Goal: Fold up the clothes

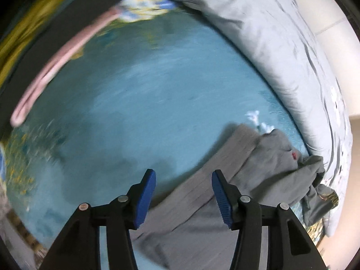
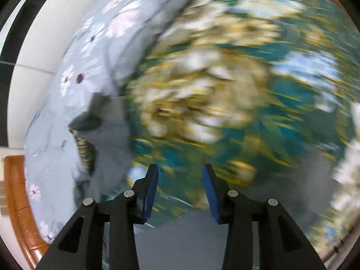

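A grey garment (image 1: 258,171) lies rumpled on the teal bedsheet (image 1: 146,101) in the left wrist view, stretching from the lower middle to the right. My left gripper (image 1: 183,174) is open and empty, just above the garment's left edge. In the right wrist view the grey garment (image 2: 112,121) shows at the left, bunched against a light blue quilt (image 2: 74,72). More grey cloth (image 2: 180,236) lies below my right gripper (image 2: 180,168), which is open and empty over the flowered bedsheet (image 2: 225,90). Both views are blurred.
A grey-blue quilt (image 1: 281,45) runs along the right of the bed in the left wrist view. A pink band (image 1: 54,67) lies at the far left. A wooden bed frame (image 2: 15,193) and a white wall (image 2: 33,67) are at the left of the right wrist view.
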`<state>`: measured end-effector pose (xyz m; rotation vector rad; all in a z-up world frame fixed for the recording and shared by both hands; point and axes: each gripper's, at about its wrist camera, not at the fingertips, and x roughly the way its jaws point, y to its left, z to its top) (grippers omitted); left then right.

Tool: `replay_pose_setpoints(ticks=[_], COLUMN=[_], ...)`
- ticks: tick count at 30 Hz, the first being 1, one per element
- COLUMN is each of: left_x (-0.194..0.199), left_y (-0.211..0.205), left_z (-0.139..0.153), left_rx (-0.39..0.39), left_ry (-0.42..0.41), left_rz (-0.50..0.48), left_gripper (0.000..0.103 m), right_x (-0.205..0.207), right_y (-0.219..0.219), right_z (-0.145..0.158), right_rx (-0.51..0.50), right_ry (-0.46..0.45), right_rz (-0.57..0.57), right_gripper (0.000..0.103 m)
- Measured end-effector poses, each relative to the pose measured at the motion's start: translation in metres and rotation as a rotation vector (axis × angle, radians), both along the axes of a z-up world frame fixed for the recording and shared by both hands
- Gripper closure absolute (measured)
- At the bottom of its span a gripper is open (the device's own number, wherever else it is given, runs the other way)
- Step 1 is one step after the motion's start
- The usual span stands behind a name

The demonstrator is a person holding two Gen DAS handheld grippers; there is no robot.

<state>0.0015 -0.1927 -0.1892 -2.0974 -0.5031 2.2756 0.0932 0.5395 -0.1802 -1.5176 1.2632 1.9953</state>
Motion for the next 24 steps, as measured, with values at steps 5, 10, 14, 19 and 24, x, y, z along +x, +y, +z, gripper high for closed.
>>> replay_pose_setpoints(ticks=[5,10,14,19,24], left_x=[-0.027,-0.048,-0.060,-0.071,-0.074], left_y=[0.035,0.059,0.069,0.078,0.085], left_z=[-0.006,-0.022,-0.037,-0.050,-0.055], left_rx=[0.011,0.025,0.036,0.088,0.110], left_ry=[-0.005,-0.024,-0.032,-0.054,-0.075], left_rz=[-0.076,-0.118,-0.133,-0.138,-0.159], left_gripper=[0.039,0.035,0.033,0.033,0.035], right_x=[-0.074,-0.120,-0.147,-0.161,-0.166], right_y=[-0.015,-0.023,-0.030,-0.041,-0.052], right_z=[-0.028,-0.052,-0.065,-0.073,-0.072], right_rx=[-0.045,-0.034,-0.016,-0.011,-0.037], right_ry=[-0.011,-0.036,-0.040,-0.029,-0.007], right_rz=[0.009,0.028,0.066,0.071,0.070], right_gripper=[0.057,0.056,0.056,0.056,0.092])
